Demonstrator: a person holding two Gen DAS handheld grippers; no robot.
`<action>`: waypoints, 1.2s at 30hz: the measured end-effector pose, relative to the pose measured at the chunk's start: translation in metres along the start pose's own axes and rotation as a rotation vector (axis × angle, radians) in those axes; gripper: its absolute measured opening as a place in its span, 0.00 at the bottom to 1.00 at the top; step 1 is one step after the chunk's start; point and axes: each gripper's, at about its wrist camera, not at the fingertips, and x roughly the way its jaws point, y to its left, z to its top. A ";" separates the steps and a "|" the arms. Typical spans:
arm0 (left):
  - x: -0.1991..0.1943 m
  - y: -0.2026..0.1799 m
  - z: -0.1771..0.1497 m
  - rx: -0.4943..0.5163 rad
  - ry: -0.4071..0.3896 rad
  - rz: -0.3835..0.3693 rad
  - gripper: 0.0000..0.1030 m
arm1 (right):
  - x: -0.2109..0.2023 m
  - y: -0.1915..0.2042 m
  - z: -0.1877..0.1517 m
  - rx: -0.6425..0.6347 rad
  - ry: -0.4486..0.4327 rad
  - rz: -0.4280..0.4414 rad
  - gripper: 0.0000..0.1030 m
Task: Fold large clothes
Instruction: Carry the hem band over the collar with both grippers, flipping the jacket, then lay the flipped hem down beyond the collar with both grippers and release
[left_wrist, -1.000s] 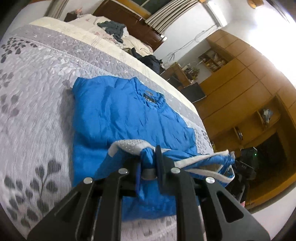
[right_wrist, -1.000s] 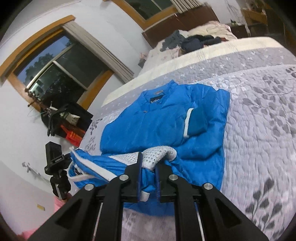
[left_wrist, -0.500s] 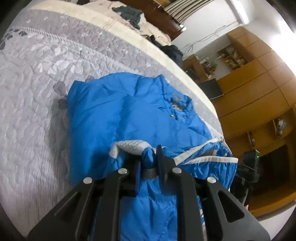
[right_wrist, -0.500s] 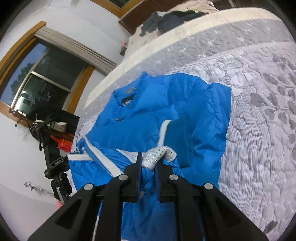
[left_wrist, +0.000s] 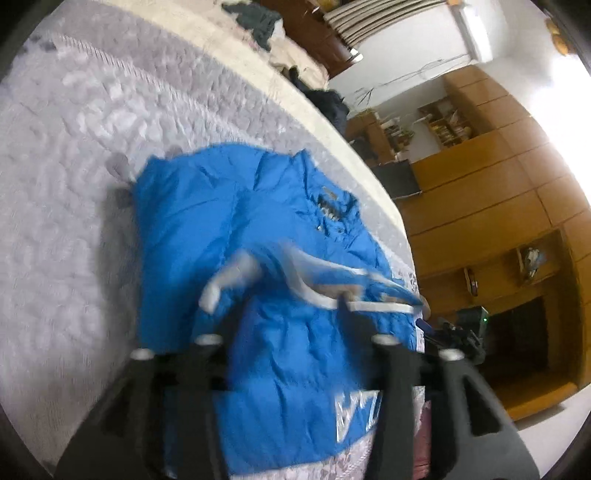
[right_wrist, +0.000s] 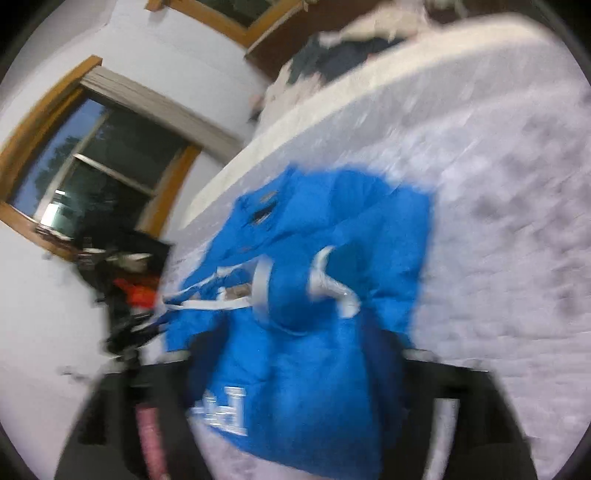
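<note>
A blue puffer jacket (left_wrist: 221, 206) with white trim lies on the grey leaf-patterned quilt (left_wrist: 66, 147), its bottom part folded up over the body so white lettering shows near me. My left gripper (left_wrist: 284, 314) stands open just above the folded hem, fingers spread to either side with nothing between them. In the right wrist view the same jacket (right_wrist: 351, 206) fills the middle, its collar at the far end. My right gripper (right_wrist: 291, 343) is open too, its blurred fingers wide apart over the fold's near edge. Both views are smeared by motion.
The quilt (right_wrist: 498, 166) stretches on past the jacket. Dark clothes (left_wrist: 258, 18) are piled by the headboard. Wooden cabinets (left_wrist: 498, 206) and a black tripod device (left_wrist: 461, 332) stand off the bed's side. A window (right_wrist: 92, 173) and a black stand (right_wrist: 125, 280) are opposite.
Both grippers carried the jacket's hem up over the body, then let go: the fingers were shut on white-trimmed fabric and are now spread apart. The fold lies on the jacket.
</note>
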 end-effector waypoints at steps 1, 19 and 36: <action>-0.008 -0.003 -0.003 0.018 -0.013 0.008 0.52 | -0.006 0.003 -0.001 -0.023 -0.016 -0.015 0.78; 0.030 -0.028 0.003 0.598 -0.027 0.336 0.68 | 0.062 0.060 0.001 -0.531 0.055 -0.239 0.83; 0.033 -0.058 -0.024 0.642 -0.106 0.296 0.15 | 0.040 0.068 -0.024 -0.610 -0.052 -0.170 0.17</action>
